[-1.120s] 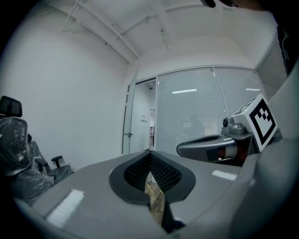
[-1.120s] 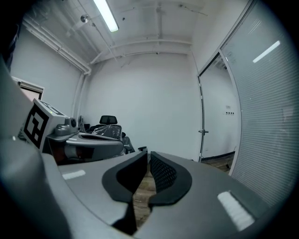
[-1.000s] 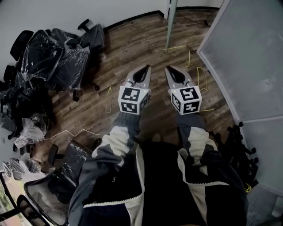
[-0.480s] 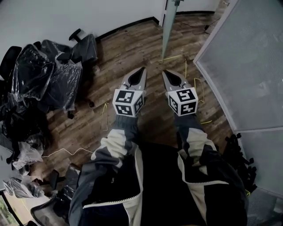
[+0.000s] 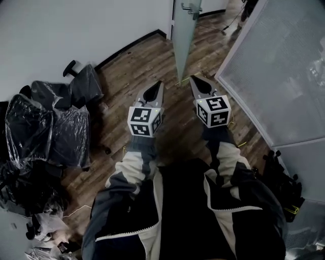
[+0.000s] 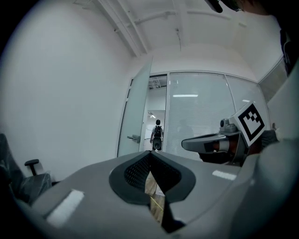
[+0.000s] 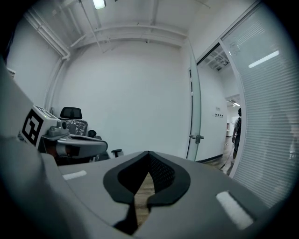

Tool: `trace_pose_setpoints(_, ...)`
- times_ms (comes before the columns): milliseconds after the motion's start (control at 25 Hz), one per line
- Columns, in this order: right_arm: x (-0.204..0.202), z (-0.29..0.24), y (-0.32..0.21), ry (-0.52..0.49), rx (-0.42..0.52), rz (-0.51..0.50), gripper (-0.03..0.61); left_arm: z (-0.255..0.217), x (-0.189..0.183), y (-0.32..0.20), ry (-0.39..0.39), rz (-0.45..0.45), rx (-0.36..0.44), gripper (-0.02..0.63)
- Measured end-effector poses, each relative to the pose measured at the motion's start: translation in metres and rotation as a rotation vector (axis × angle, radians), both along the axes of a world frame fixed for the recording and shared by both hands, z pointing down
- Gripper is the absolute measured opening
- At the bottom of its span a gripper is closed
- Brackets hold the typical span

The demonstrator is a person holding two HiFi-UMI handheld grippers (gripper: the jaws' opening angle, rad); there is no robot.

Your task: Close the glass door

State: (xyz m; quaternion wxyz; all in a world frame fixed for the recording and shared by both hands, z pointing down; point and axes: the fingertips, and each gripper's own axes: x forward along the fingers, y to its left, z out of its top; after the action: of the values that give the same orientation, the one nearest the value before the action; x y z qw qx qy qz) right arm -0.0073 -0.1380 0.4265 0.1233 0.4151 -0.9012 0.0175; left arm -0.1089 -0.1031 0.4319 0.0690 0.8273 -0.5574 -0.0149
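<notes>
The frosted glass door [image 5: 182,35] stands open, edge-on ahead of me, with a metal handle [image 5: 192,9] on it. In the head view my left gripper [image 5: 157,86] and right gripper [image 5: 195,80] point forward side by side above the wood floor, just short of the door's lower edge. Both are shut with nothing between the jaws. The left gripper view shows the door [image 6: 135,116] and its handle [image 6: 134,138] beyond the left gripper [image 6: 150,154]. From the right gripper [image 7: 148,153], the door's edge [image 7: 195,107] and handle [image 7: 196,137] rise ahead to the right.
A frosted glass wall [image 5: 274,71] runs along the right. Plastic-wrapped office chairs [image 5: 51,127] crowd the left by the white wall. Black gear [image 5: 282,188] lies at the lower right, a yellow cable [image 5: 233,124] on the floor. A person [image 6: 157,135] walks beyond the doorway.
I have moved forward across the floor with both grippers held side by side. The door now stands much closer, and the chairs have slid back to my left.
</notes>
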Motion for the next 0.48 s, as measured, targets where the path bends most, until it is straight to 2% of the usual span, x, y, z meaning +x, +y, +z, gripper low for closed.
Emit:
trace_pose_setpoints(160,-0.009,0.002,-0.037,0.005,0.002,0.019,0.003,0.001,-0.013,-0.039,0.006,0.012,0.006,0.0)
trace_pose_setpoints(280,-0.027,0.007,-0.07,0.021,0.009,-0.008,0.003,0.002,-0.02,-0.077,0.01,0.016,0.011,0.0)
trace_pose_setpoints(480,-0.045,0.025,-0.145,0.005,-0.015,-0.053,0.003,0.019,-0.036,-0.145,0.025,-0.01,-0.03,0.0)
